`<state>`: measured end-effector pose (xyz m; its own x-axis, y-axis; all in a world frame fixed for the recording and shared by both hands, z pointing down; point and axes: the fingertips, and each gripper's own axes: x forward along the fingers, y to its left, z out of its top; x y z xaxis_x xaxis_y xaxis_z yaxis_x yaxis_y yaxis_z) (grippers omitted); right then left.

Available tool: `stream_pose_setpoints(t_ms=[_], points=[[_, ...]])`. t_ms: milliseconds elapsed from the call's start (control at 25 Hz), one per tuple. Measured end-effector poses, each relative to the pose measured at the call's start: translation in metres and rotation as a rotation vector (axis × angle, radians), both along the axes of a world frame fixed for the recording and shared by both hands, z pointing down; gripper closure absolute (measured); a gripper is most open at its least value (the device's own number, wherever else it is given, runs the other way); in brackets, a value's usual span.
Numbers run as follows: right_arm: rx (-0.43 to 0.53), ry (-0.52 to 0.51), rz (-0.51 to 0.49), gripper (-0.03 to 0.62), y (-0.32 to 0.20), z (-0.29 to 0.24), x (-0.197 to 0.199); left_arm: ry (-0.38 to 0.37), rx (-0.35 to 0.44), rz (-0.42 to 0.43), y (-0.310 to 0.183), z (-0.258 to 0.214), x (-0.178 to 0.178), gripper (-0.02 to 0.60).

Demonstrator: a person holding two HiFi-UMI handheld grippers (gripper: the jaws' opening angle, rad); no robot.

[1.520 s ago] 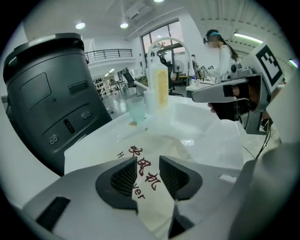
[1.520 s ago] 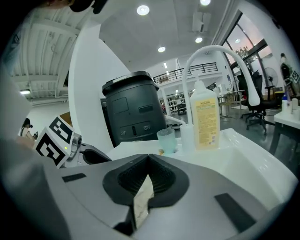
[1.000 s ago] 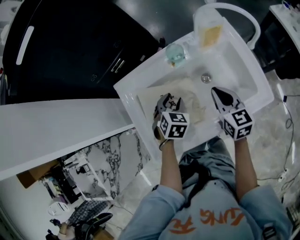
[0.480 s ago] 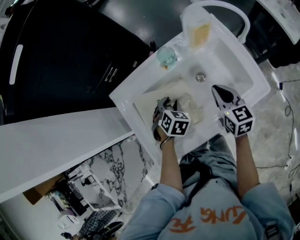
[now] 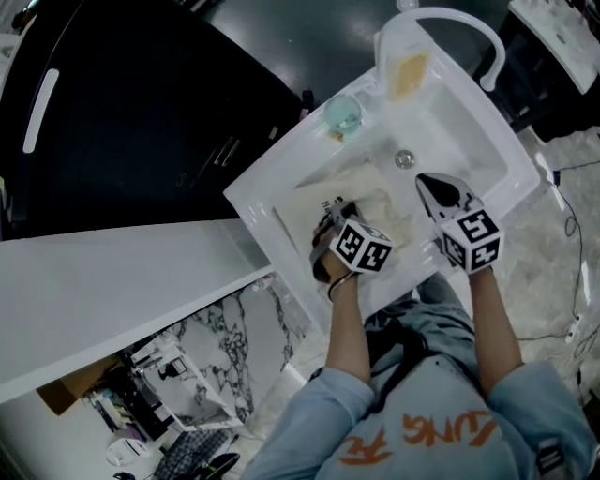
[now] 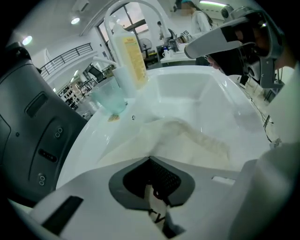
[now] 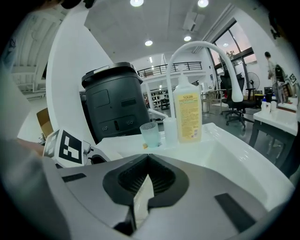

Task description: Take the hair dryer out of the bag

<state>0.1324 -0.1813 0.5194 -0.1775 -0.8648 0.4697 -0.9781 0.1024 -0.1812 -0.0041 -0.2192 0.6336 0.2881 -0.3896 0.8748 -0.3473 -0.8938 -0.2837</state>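
A cream cloth bag [image 5: 382, 212] lies flat in the white sink [image 5: 272, 167]; it also shows in the left gripper view, the bag [image 6: 187, 140] just past the jaw tips. No hair dryer shows. My left gripper [image 5: 330, 214] points steeply down at the bag's near left edge. Its jaws have just been closing and now meet, with a pale strip carrying dark marks pinched between them at the left gripper [image 6: 150, 159]. My right gripper [image 5: 424, 180] hovers shut and empty over the basin's right side, above the bag; its closed tips show at the right gripper [image 7: 148, 156].
A yellow soap bottle [image 5: 408, 66] and a clear cup [image 5: 343, 113] stand on the sink's far rim under an arched white faucet [image 5: 469, 28]. The drain [image 5: 404, 159] lies beyond the bag. A black appliance [image 5: 141, 112] sits left; a white counter [image 5: 112, 281] runs at lower left.
The left gripper has sunk onto the bag and rolled, and its jaws have gone from wide open to closed. The right gripper has barely shifted.
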Motion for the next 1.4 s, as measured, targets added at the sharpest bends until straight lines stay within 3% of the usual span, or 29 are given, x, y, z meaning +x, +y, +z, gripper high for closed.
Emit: stream_pose_setpoints(t_ms=[240, 440, 520, 600, 880, 1200, 1400], points=[[0.018, 0.005, -0.041, 0.594, -0.015, -0.009, -0.019, 0.088, -0.016, -0.014, -0.002, -0.019, -0.011, 0.583], [0.026, 0.003, -0.082, 0.594, -0.023, -0.012, -0.038, 0.101, 0.000, 0.042, 0.002, -0.024, -0.012, 0.571], [0.025, 0.007, -0.089, 0.594, -0.025, -0.012, -0.042, 0.122, -0.042, 0.070, 0.005, -0.021, -0.003, 0.435], [0.019, 0.009, -0.083, 0.594, -0.022, -0.011, -0.041, 0.119, -0.069, 0.099, 0.008, -0.016, 0.005, 0.393], [-0.007, 0.018, 0.003, 0.594, -0.003, -0.004, -0.008, 0.111, -0.105, 0.126, 0.000, -0.012, 0.024, 0.397], [0.000, 0.013, 0.005, 0.594, -0.005, -0.004, -0.007, 0.080, -0.119, 0.126, 0.001, -0.011, 0.026, 0.565], [-0.009, -0.002, -0.026, 0.594, -0.007, 0.003, -0.010, 0.096, -0.100, 0.084, 0.000, -0.018, 0.023, 0.571]])
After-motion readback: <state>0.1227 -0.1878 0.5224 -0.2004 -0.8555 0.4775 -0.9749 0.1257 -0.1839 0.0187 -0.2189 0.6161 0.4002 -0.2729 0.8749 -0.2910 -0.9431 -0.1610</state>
